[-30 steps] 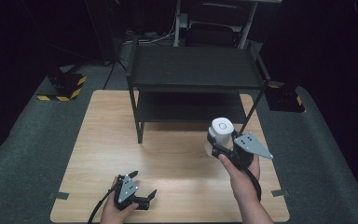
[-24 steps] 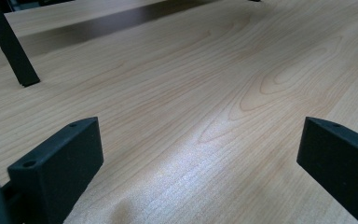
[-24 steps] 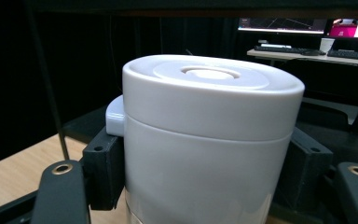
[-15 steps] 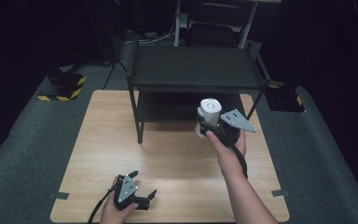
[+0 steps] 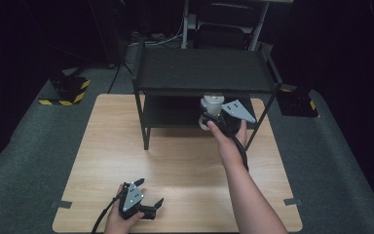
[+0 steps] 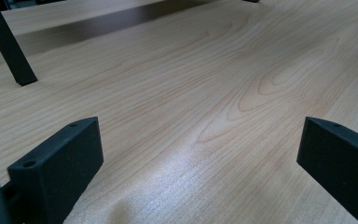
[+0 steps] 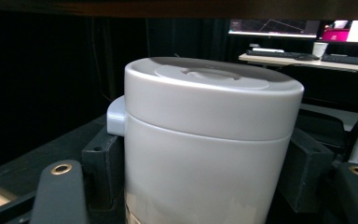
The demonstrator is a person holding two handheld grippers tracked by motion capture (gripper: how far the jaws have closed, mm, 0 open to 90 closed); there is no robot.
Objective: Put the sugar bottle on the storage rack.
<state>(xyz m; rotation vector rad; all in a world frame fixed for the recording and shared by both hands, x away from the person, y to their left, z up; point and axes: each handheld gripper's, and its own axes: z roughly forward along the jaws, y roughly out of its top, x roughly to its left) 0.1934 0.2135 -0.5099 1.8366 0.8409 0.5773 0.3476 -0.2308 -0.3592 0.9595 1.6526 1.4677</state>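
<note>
A white tub is held at the lower shelf of a black rack.

The wooden table point(image 5: 175, 161) stands on a grey floor point(image 5: 24, 146), and the black rack point(image 5: 202, 73) with two shelves stands on the far half of the table. The right hand point(image 5: 229, 141) reaches from the near right side toward the rack and holds the right gripper point(image 5: 214, 117) at the front edge of the lower shelf. The jaws of this gripper are pressed on both sides of the white tub point(image 7: 209, 140), which stands upright with its lid on, just under the top shelf. The left gripper point(image 5: 148, 197) is in the left hand point(image 5: 119, 222) at the near edge of the table, left of the middle. Its jaws are spread wide, low over the bare wood, and hold nothing.
</note>
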